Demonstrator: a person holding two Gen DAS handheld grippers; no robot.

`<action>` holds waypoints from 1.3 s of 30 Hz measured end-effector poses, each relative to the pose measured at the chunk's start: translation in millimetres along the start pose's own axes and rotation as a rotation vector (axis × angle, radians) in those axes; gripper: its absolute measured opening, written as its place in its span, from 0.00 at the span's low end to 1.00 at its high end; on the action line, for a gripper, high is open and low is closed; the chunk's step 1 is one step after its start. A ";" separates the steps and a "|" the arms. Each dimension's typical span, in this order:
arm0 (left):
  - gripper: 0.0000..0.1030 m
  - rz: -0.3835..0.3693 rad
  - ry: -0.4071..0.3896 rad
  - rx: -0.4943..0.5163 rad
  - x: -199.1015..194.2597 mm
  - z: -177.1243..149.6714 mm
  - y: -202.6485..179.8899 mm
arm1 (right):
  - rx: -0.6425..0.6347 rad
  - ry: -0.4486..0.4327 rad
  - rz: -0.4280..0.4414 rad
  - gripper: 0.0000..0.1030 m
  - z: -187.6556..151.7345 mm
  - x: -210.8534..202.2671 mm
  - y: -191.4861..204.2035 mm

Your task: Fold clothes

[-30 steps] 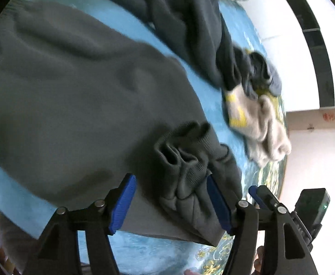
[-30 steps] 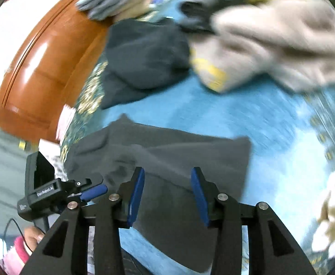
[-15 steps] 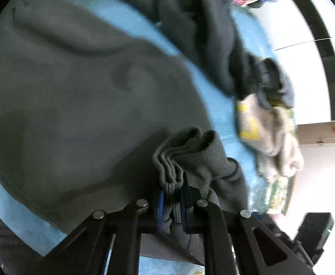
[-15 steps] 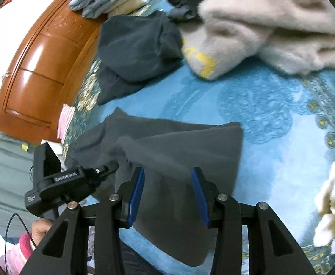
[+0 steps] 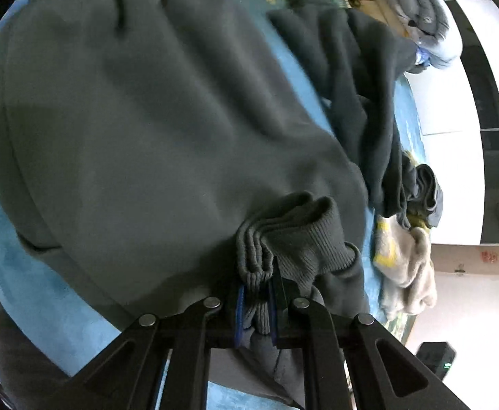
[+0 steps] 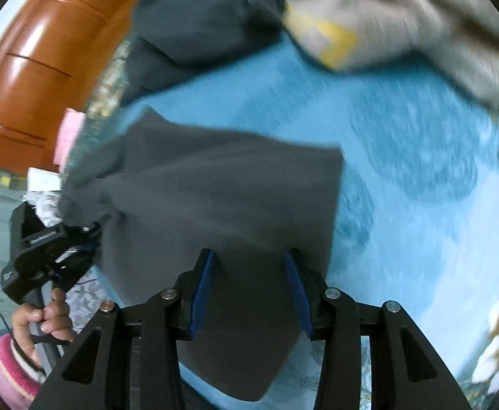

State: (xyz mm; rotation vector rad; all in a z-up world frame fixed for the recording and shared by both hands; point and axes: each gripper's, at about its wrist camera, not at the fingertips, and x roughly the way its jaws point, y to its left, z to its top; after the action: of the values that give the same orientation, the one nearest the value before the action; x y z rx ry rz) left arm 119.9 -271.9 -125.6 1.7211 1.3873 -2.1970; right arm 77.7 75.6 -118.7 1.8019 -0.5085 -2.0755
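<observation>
Ribbed cuff (image 5: 293, 239) hiding left gripper (image 5: 256, 302) pads

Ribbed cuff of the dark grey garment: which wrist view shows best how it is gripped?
The left wrist view. There the ribbed cuff sits bunched between the closed blue pads of the left gripper. The right wrist view shows only the garment's flat panel and the left gripper from outside; the cuff itself is hidden.

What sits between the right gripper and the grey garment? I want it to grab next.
Nothing visible. The right gripper is open with the garment lying right between its fingers. The left gripper is shut on the cuff.
</observation>
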 end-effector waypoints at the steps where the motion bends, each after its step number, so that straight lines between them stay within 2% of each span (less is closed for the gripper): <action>1: 0.11 0.000 0.002 -0.001 2.1 -0.1 0.3 | 0.016 0.003 0.008 0.43 -1.1 2.5 -4.1; 5: 0.12 0.045 0.022 0.058 11.2 4.5 -4.3 | 0.017 0.018 0.001 0.43 -0.2 8.0 -5.3; 8: 0.14 -0.021 0.018 0.057 -4.2 5.1 -3.6 | -0.007 0.026 -0.028 0.43 1.4 9.0 1.0; 12: 0.17 -0.108 0.012 0.057 -24.7 6.0 -2.8 | 0.026 0.019 -0.015 0.43 -0.4 6.0 -2.2; 13: 0.20 -0.129 0.005 0.057 -30.9 7.0 -2.6 | 0.034 0.019 -0.013 0.43 -0.4 5.8 -3.4; 15: 0.29 -0.163 -0.060 0.066 -53.5 17.6 -1.8 | 0.039 0.020 -0.015 0.43 0.7 5.2 -1.9; 17: 0.50 -0.171 -0.141 0.053 -77.2 31.8 5.5 | 0.039 0.022 -0.020 0.43 1.6 2.6 -3.1; 21: 0.57 -0.064 -0.295 0.029 -117.0 51.7 34.0 | 0.044 0.029 -0.032 0.44 2.3 1.6 -1.5; 24: 0.64 -0.016 -0.314 -0.016 -128.7 60.0 69.1 | 0.051 0.037 -0.041 0.44 4.8 3.3 0.2; 28: 0.68 -0.055 -0.253 -0.088 -103.8 68.1 100.6 | 0.070 0.046 -0.047 0.44 5.9 2.2 -0.8; 33: 0.72 -0.168 -0.242 -0.230 -75.3 91.0 133.5 | 0.098 0.056 -0.053 0.44 5.9 1.3 -2.2; 35: 0.74 -0.193 -0.247 -0.244 -69.4 91.5 137.2 | 0.109 0.059 -0.054 0.44 6.0 0.9 -3.2; 39: 0.73 -0.255 -0.275 -0.249 -65.7 92.9 135.6 | 0.130 0.062 -0.060 0.44 7.3 1.0 -3.4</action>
State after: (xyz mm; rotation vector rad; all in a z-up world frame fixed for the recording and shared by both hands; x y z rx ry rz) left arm 143.3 -444.4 -157.5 1.1691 1.7921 -2.1567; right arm 70.3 78.4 -120.3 1.9716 -0.5912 -2.0610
